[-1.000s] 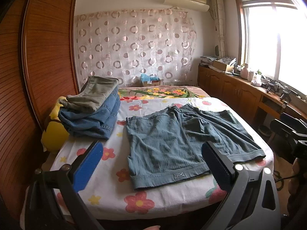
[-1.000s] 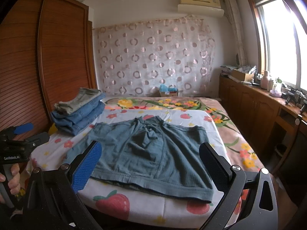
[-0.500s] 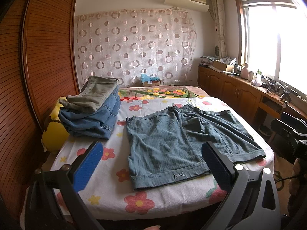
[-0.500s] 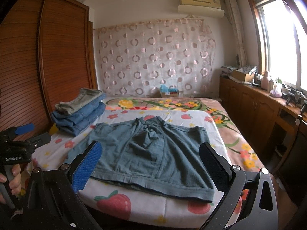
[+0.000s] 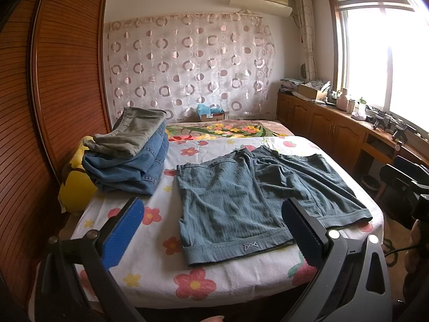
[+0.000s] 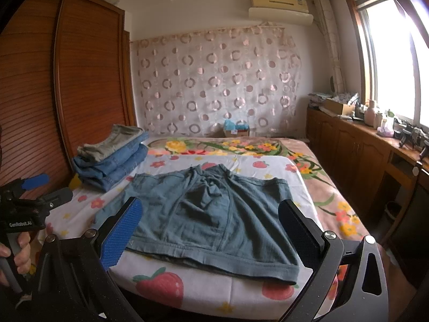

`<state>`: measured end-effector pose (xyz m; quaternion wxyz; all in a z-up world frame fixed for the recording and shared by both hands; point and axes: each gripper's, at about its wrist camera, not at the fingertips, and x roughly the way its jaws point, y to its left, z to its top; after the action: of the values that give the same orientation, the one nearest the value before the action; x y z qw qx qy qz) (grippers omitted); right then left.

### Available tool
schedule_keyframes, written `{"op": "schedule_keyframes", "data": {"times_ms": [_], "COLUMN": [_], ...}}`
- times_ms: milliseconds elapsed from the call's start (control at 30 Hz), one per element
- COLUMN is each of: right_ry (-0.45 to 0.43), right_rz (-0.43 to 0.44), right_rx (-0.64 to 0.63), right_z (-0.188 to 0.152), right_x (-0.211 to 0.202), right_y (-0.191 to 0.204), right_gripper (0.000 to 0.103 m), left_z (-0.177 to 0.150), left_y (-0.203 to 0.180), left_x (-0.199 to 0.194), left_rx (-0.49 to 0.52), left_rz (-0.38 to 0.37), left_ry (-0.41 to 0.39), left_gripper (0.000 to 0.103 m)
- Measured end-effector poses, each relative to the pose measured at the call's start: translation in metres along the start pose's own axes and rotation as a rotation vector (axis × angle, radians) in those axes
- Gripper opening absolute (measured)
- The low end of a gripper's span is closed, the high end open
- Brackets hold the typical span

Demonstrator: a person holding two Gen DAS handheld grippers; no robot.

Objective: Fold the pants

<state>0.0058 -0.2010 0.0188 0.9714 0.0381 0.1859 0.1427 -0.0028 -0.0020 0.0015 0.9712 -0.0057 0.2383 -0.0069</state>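
since nothing is gripped yet, the left gripper (image 5: pixel 211 230) and right gripper (image 6: pixel 209 228) both hover with jaws wide open and empty at the bottom of their frames. the blue shorts (image 5: pixel 257 198) lie spread flat at centre frame on the bed (image 5: pixel 150 276), likely ready for folding; a stack of folded pants (image 5: pixel 131 150) sits at left, clear of them.
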Motion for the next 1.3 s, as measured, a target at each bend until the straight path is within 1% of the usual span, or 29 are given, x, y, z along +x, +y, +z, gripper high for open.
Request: {"op": "schedule_keyframes", "data": {"times_ms": [1100, 1300], "right_ry": [-0.003, 0.0], "right_rz": [0.0, 0.0], "right_rx": [0.001, 0.0], "right_z": [-0.0011, -0.0031], "right_x": [0.0001, 0.0004], "right_y": [-0.0005, -0.0051], "right_gripper": [0.103, 0.103], "left_z": [-0.0005, -0.0009], "left_y": [0.0, 0.0009], "left_x": [0.0001, -0.0006], "left_rx": [-0.001, 0.0], "left_rz": [0.0, -0.007], "left_ry": [-0.002, 0.025], "left_gripper": [0.103, 0.103]}}
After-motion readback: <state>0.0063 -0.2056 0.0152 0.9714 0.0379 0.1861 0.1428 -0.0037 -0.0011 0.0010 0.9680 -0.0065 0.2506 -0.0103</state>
